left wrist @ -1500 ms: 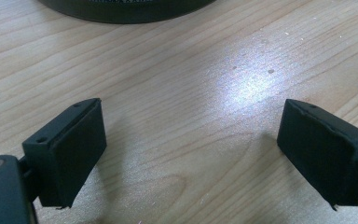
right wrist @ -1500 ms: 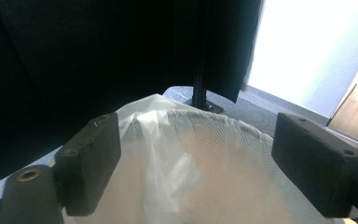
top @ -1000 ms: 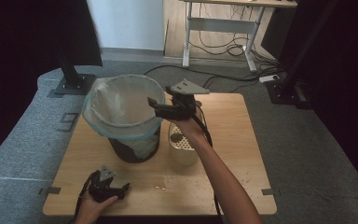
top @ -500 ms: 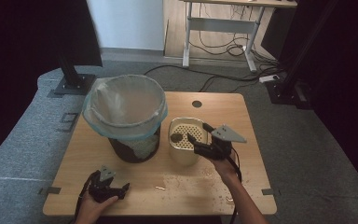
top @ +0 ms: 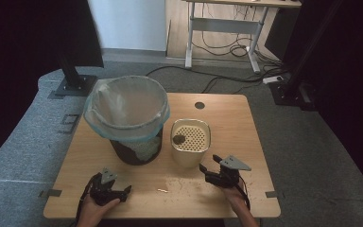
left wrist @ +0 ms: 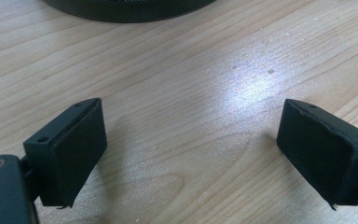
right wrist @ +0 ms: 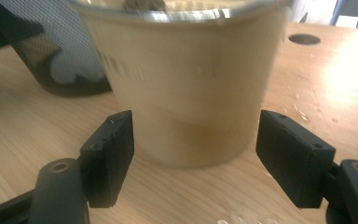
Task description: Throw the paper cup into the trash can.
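Note:
A black bin (top: 136, 150) lined with a pale plastic bag (top: 125, 109) stands at the table's left middle. Right beside it sits a beige container (top: 190, 155) with a perforated insert and a dark lump (top: 178, 139) on it. My right gripper (top: 209, 164) rests low at the front right, open, pointing at the beige container (right wrist: 186, 93), whose base lies just ahead between the spread jaws. At the front left my left gripper (top: 123, 191) is open over bare wood (left wrist: 191, 93), with the bin's dark base (left wrist: 126, 4) farther ahead.
A small pale scrap (top: 162, 190) and scattered crumbs (top: 189, 187) lie on the wooden table (top: 227, 118) between the grippers. A round cable hole (top: 199, 105) is at the back. Beyond the table are a stand base (top: 75, 87), a desk frame and floor cables.
My right gripper came away from above the bin, passed the beige container and dropped to the table's front right. The left gripper stayed put.

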